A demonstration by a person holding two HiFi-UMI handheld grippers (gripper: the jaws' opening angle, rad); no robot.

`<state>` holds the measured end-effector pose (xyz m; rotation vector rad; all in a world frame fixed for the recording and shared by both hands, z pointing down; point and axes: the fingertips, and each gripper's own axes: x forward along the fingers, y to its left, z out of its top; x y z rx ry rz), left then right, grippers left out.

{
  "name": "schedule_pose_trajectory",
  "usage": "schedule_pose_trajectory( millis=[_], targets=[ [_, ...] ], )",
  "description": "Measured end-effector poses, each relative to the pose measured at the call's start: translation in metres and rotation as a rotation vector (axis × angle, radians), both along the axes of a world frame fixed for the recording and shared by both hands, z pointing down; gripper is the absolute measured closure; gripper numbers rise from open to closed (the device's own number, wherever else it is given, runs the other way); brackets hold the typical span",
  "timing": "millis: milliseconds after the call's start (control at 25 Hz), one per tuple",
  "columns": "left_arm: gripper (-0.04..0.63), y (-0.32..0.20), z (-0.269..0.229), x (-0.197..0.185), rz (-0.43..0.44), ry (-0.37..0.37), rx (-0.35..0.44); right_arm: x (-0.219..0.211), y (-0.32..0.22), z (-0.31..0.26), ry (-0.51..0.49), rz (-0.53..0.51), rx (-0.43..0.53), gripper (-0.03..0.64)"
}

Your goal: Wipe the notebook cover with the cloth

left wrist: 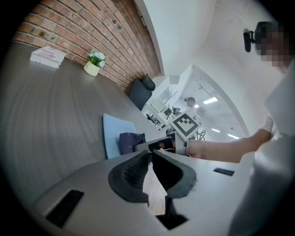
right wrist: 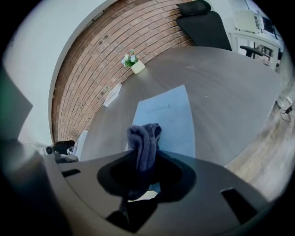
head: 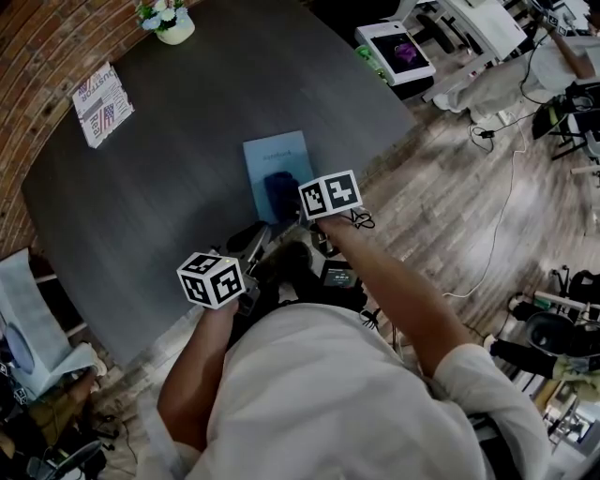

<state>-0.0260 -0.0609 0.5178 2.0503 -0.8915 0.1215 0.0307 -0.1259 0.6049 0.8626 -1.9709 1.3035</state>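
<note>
A light blue notebook (head: 275,155) lies flat near the front edge of the dark grey table (head: 178,169). A dark blue cloth (head: 280,192) rests bunched on the notebook's near end. My right gripper (head: 298,206) is shut on the cloth (right wrist: 144,138), which stands up between its jaws over the notebook (right wrist: 173,120). My left gripper (head: 253,242) hovers at the table's front edge, left of the notebook and apart from it. In the left gripper view its jaws meet at the tips with nothing held (left wrist: 150,154), and the notebook (left wrist: 112,131), cloth (left wrist: 131,140) and right gripper (left wrist: 161,145) lie ahead.
A small potted plant (head: 169,21) and a printed booklet (head: 101,101) sit at the table's far left, next to a brick wall (right wrist: 92,60). A black chair (right wrist: 203,18) stands beyond the table. To the right is wooden floor with cables (head: 497,216) and equipment.
</note>
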Motion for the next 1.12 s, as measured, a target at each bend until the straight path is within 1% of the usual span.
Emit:
schedule_pose_trajectory(
  millis=[440, 920, 1120],
  targets=[
    [0.558, 0.003, 0.001, 0.017, 0.022, 0.006, -0.002, 0.043, -0.008, -0.002, 0.047, 0.062, 0.006, 0.499],
    [0.558, 0.012, 0.003, 0.024, 0.034, 0.008, -0.008, 0.073, -0.009, -0.004, 0.088, 0.089, 0.021, 0.499],
    [0.558, 0.011, 0.003, 0.025, 0.036, 0.013, -0.006, 0.09, -0.014, -0.006, 0.128, 0.106, 0.032, 0.5]
  ],
)
